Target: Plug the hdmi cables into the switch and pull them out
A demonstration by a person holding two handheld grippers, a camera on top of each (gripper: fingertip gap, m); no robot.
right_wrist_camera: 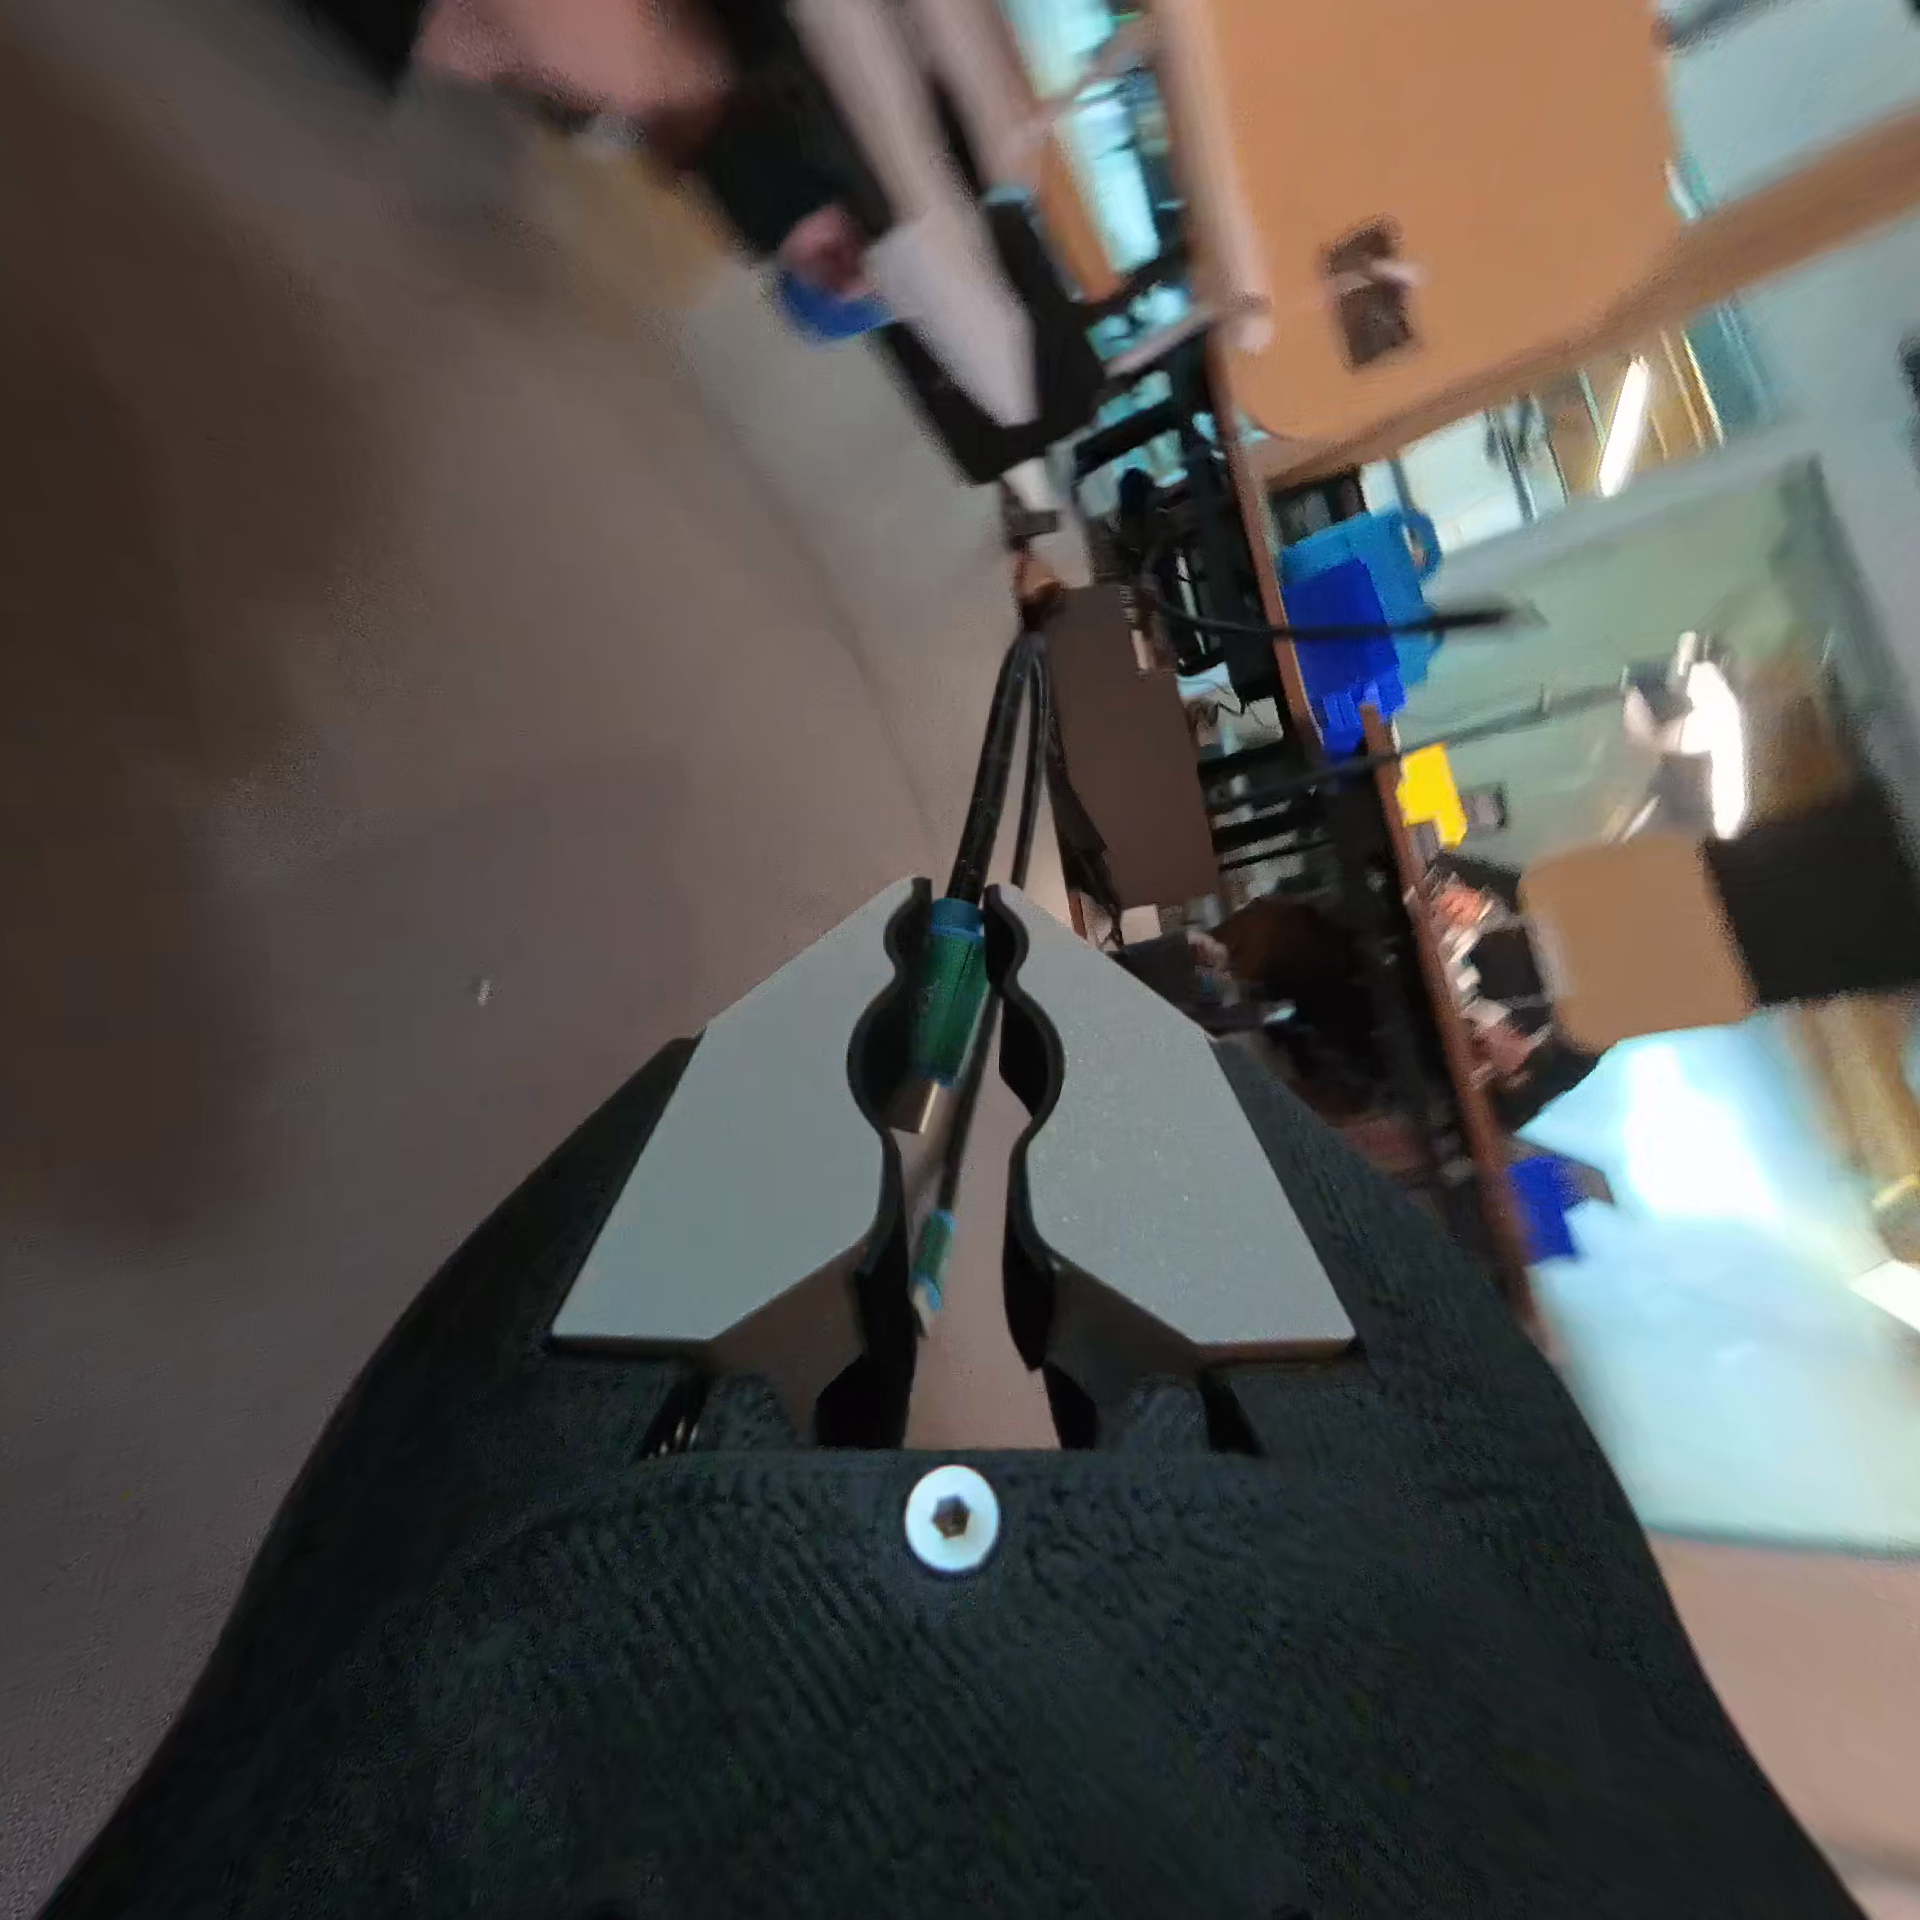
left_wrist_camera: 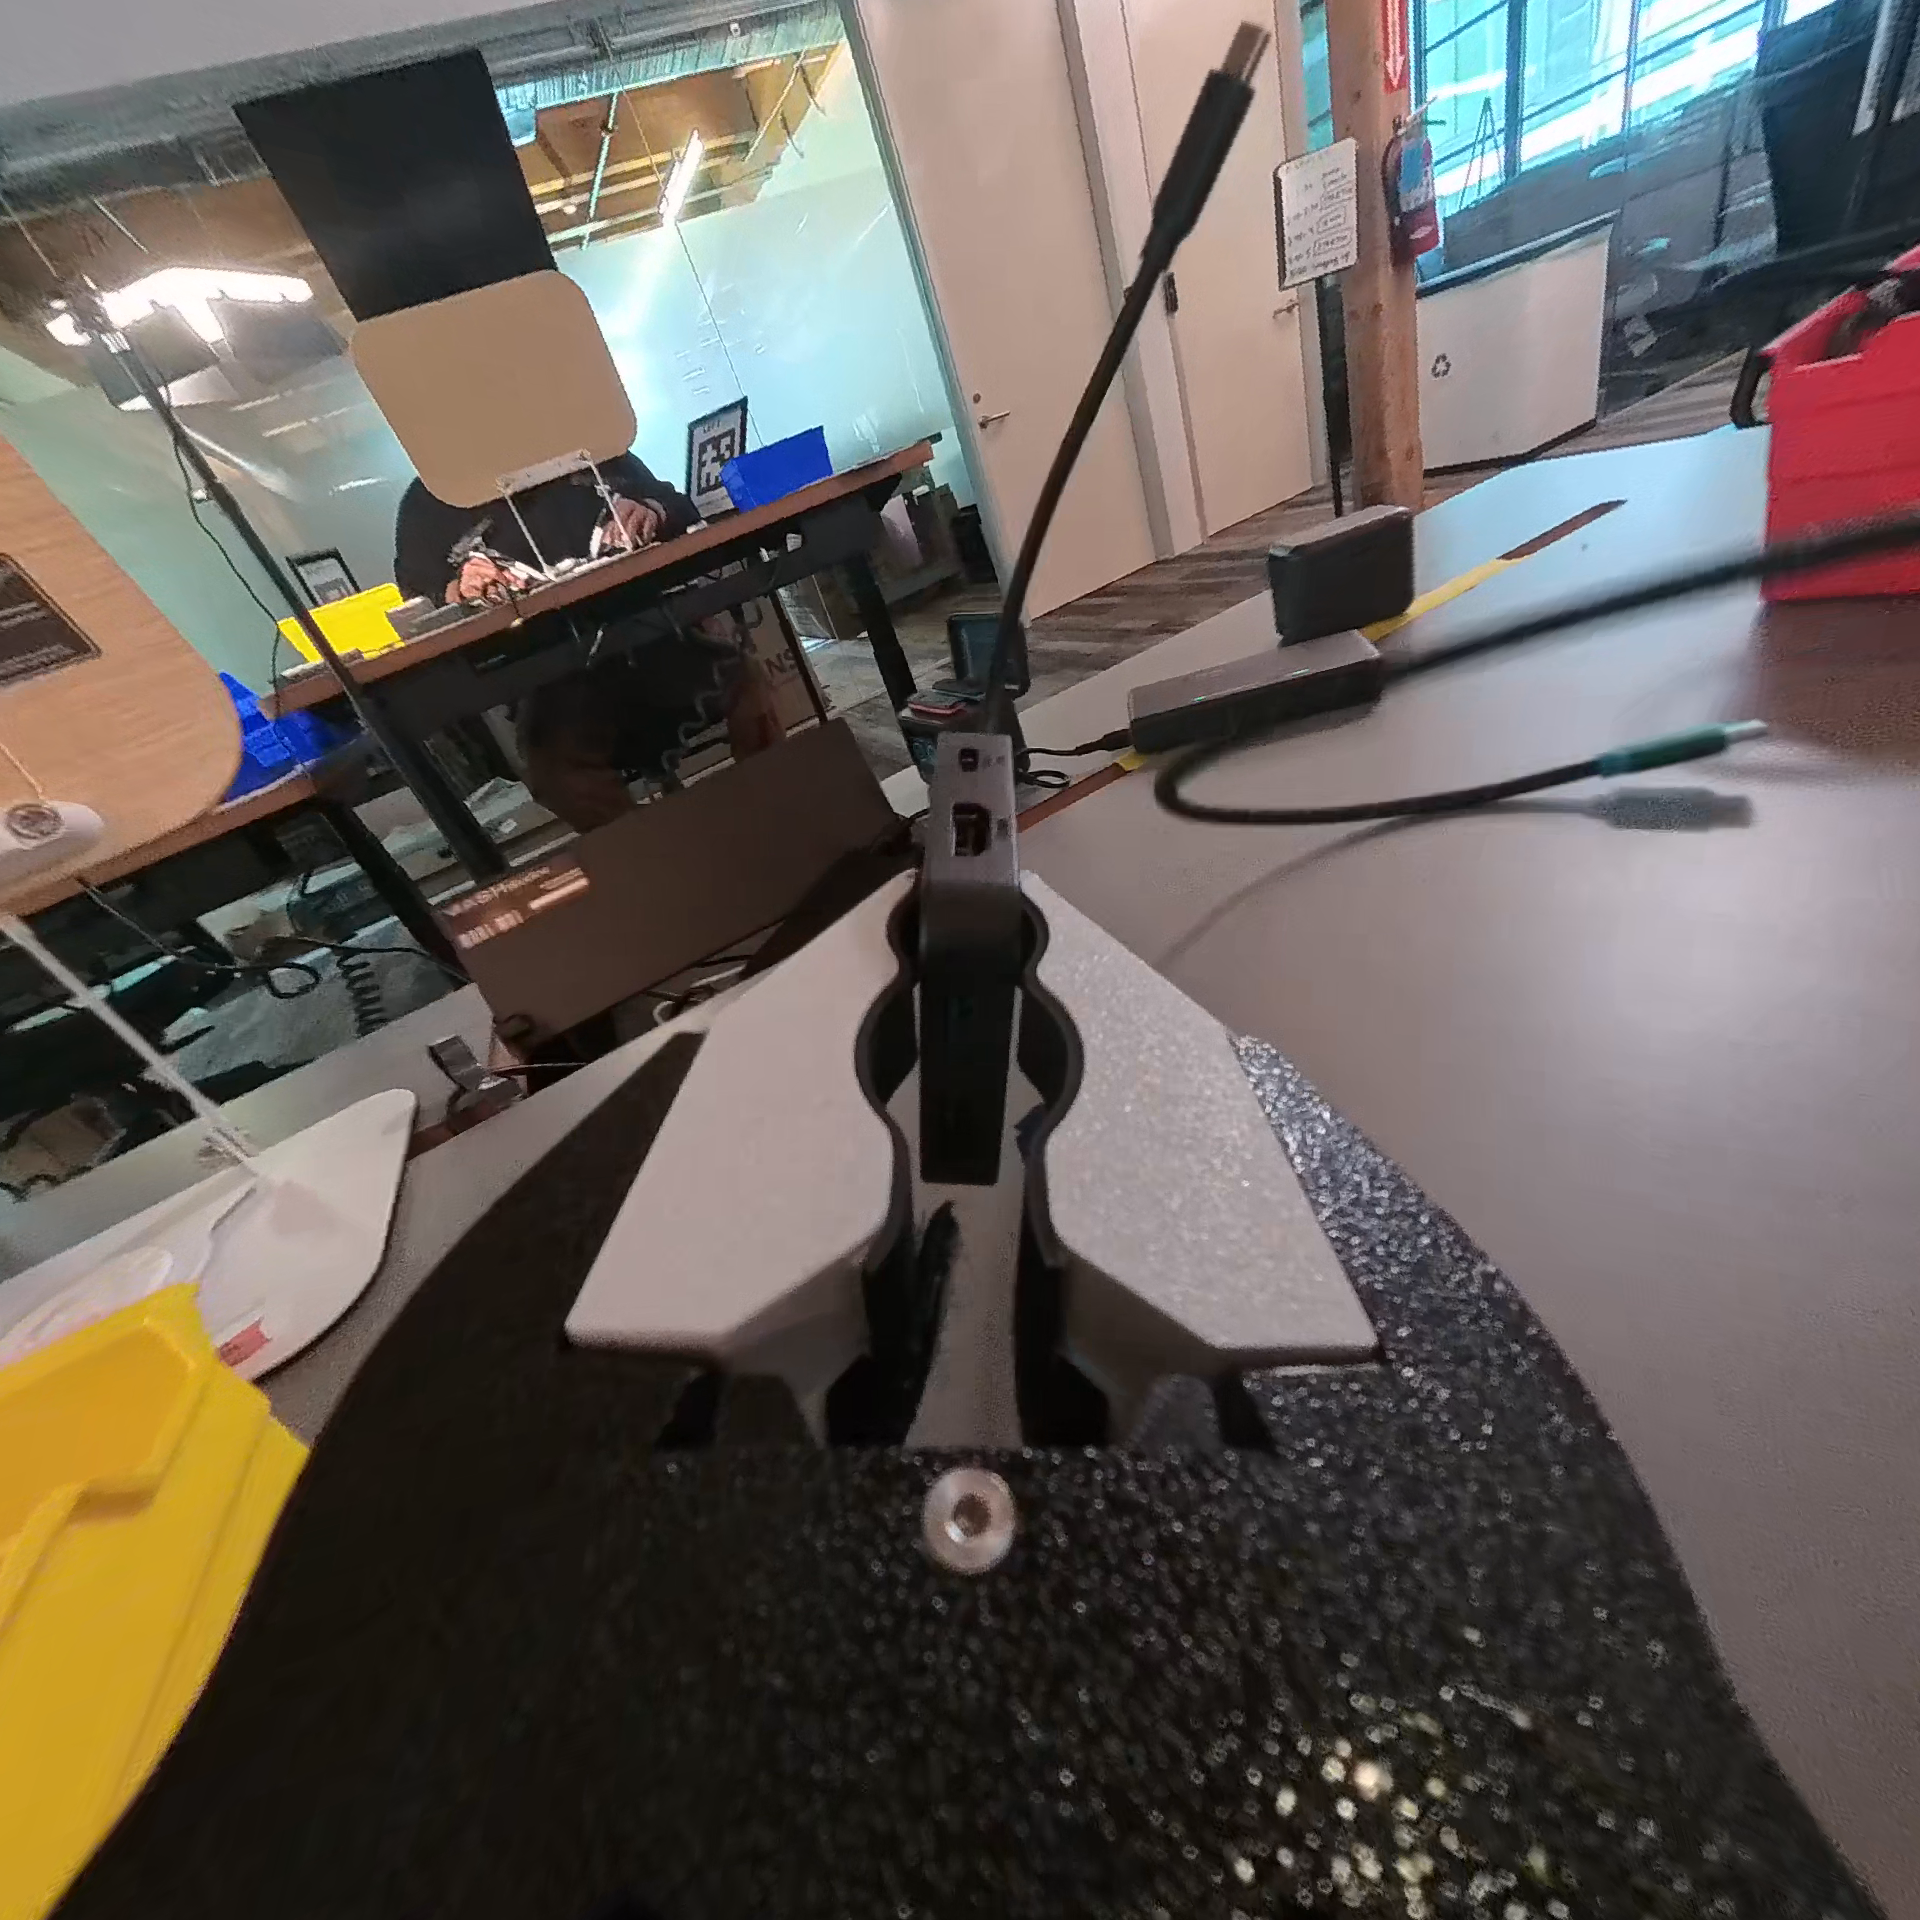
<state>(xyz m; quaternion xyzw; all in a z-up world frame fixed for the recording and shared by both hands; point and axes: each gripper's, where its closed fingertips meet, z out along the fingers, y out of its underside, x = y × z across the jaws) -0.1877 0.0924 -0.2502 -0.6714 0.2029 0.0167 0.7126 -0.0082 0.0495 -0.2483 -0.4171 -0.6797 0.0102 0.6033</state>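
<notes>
Insertion is, we judge, the step in hand. At the left view's centre, the left gripper (left_wrist_camera: 971, 914) clamps the switch (left_wrist_camera: 971, 831), port facing outward. At the right view's centre, the right gripper (right_wrist_camera: 951, 914) pinches a green-sleeved plug (right_wrist_camera: 948, 987), unseen in the left view. Next we must align plug with port.
</notes>
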